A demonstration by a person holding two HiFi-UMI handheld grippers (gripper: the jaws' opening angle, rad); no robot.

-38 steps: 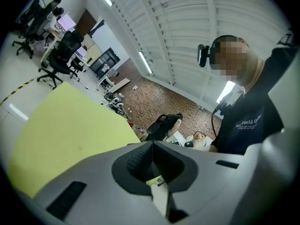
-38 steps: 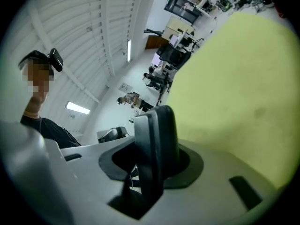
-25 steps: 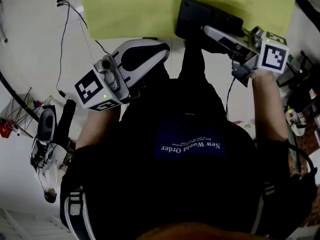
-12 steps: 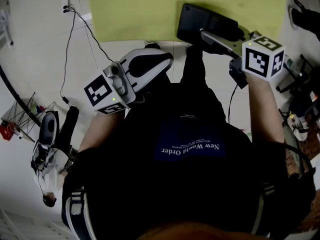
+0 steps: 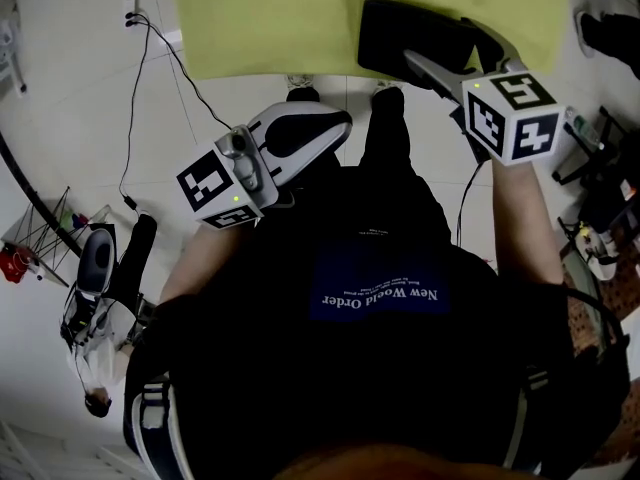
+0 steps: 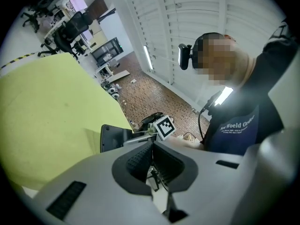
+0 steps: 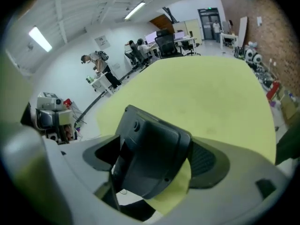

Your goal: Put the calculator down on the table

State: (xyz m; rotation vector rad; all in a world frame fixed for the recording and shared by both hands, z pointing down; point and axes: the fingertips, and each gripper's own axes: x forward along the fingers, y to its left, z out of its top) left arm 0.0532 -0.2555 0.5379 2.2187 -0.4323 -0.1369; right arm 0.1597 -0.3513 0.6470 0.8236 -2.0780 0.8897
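Your grey hand-held right gripper (image 7: 153,161) has its jaws spread wide, and they've just been opening. The dark, flat, rectangular plastic calculator (image 5: 408,34) sits btwn them, its back toward the gripper's camera. The ribbed pad (image 7: 208,159) on the right shows mostly bare and neither side looks to be pressing, so I'd call it loose, not pinched.

Where it is: upper right of the head view, on the yellow-green table top (image 5: 260,18), close to the table's near edge. Its long axis runs roughly across the frame, left to right, dipping a bit toward the right. The gripper comes at it from the lower right, w/ its marker cube (image 5: 512,118) below and right of the calculator.

In the right gripper view the calculator looks tilted vs. the table. Pale floor (image 7: 117,193) shows under its lower left corner, so that corner is prob. at or just over the edge. Can't tell if it lies fully flat.

Your grey-and-black left gripper (image 5: 335,128) is mid-frame, off the table, jaws pressed together on nothing, well apart from the calculator. The right one is nearer by far.

Next, prob.: back the right gripper out toward the lower right, along its own line, w/o a jaw catching the calculator's edge & dragging it off the table.
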